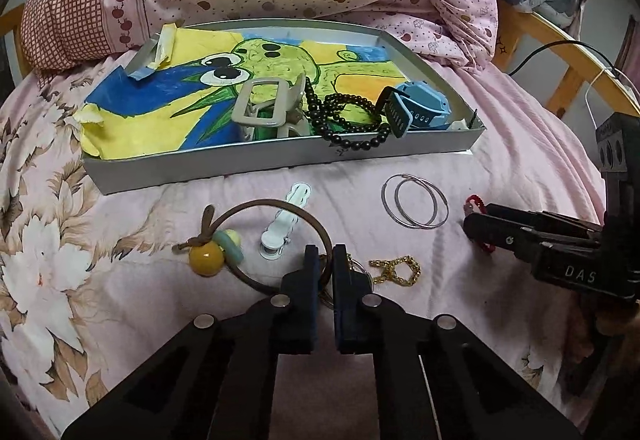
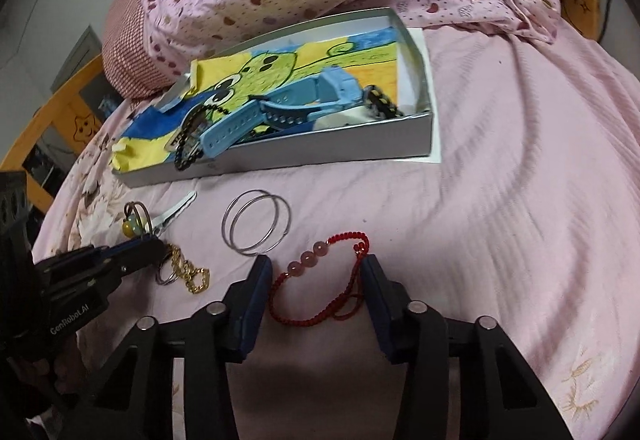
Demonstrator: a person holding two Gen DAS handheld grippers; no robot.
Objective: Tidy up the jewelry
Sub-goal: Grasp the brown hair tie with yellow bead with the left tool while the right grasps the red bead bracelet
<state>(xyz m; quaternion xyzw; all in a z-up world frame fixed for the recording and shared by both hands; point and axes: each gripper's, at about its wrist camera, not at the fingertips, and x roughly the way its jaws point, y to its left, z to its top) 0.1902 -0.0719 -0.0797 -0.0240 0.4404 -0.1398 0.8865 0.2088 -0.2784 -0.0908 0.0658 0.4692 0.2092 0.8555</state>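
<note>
1. The shallow grey cardboard tray point(image 1: 280, 155) is sitting on the bed point(image 2: 500, 179), lined with a crayon-style cartoon drawing point(image 1: 160, 107) that's curling at its edges.
2. Inside the tray, a beige plastic claw clip point(image 1: 266, 107), a string of round black beads point(image 1: 348, 119) and a blue rubbery watch point(image 1: 420, 105) are piling up at the near right end.
3. Out on the pink ribbed bedsheet, two thin silver hoops point(image 1: 414, 205) are overlapping, with a white plastic clip point(image 1: 282, 224) and a chunky gold chain point(image 1: 396, 270) lying near them.
4. The left hand-held gripper point(image 1: 326, 260) is pinching nearly closed around the brown cord loop point(image 1: 276, 205) with its glossy yellow bead point(image 1: 206, 258).
5. The right hand-held gripper point(image 2: 316, 276) is spreading wide, straddling a braided red bracelet point(image 2: 320, 280) with three smooth pink beads.
</note>
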